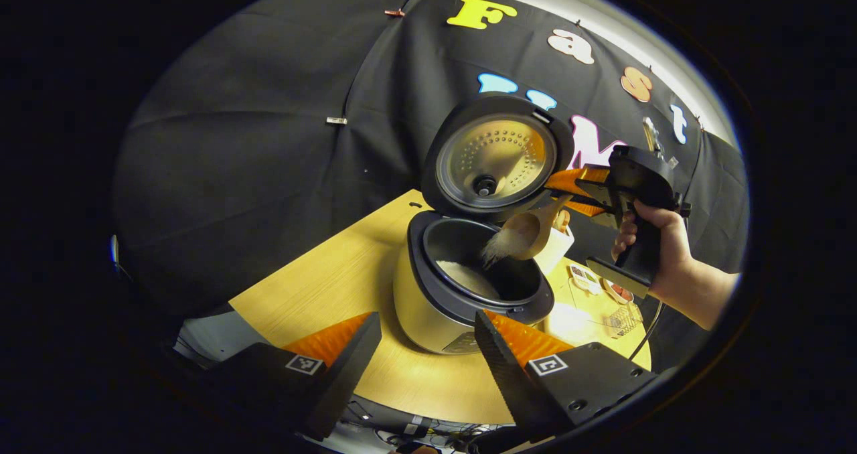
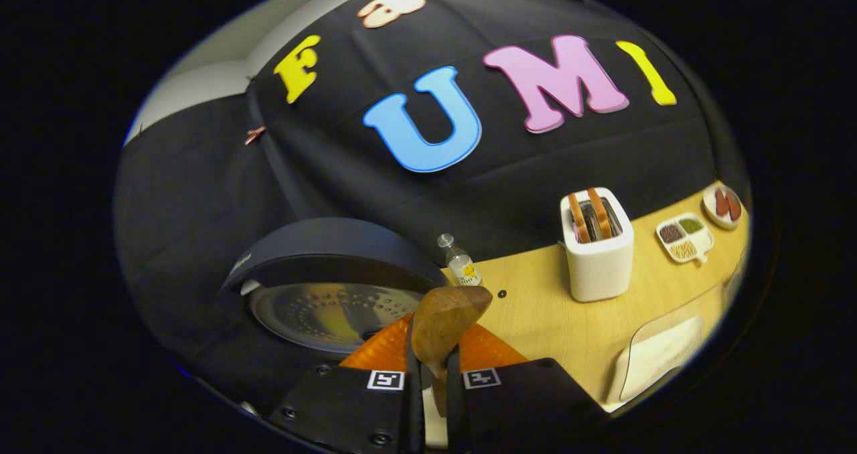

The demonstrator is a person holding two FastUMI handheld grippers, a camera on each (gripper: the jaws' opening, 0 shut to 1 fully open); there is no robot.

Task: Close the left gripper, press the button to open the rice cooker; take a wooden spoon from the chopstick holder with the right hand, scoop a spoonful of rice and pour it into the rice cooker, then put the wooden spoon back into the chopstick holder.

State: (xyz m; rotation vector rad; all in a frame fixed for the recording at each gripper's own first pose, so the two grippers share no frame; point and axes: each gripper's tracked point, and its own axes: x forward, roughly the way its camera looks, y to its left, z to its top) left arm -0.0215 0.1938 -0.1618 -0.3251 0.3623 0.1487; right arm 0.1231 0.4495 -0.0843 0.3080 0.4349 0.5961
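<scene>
From the left gripper view I see the rice cooker (image 1: 462, 293) standing on the wooden table (image 1: 321, 286) with its lid (image 1: 495, 159) swung up and back, the perforated inner plate facing me. I take the cooker as my landmark. My left gripper (image 1: 428, 340) hangs just in front of it with its two fingers spread wide apart, nothing between them — the cooker's front sits in the gap beyond the tips.

Over the cooker's open pot, on its right side, the wooden spoon (image 1: 529, 234) is tipped bowl-down and rice (image 1: 499, 248) is spilling from it into the inner pot, where a white heap already lies. The right gripper (image 1: 569, 186) holds the spoon's handle from the right of the cooker, a hand (image 1: 659, 246) wrapped round its grip.

In the right gripper view the right gripper's fingers are drawn together on the wooden spoon (image 2: 442, 330), which stands up between them. The cooker's raised lid (image 2: 328, 286) is just to the left. Right of the cooker on the table are a small bottle (image 2: 462, 266), a white toaster (image 2: 597, 246) with two slices in it, and farther off a divided dish (image 2: 684, 238) — a small plate (image 2: 723, 206) lies beyond that.
</scene>
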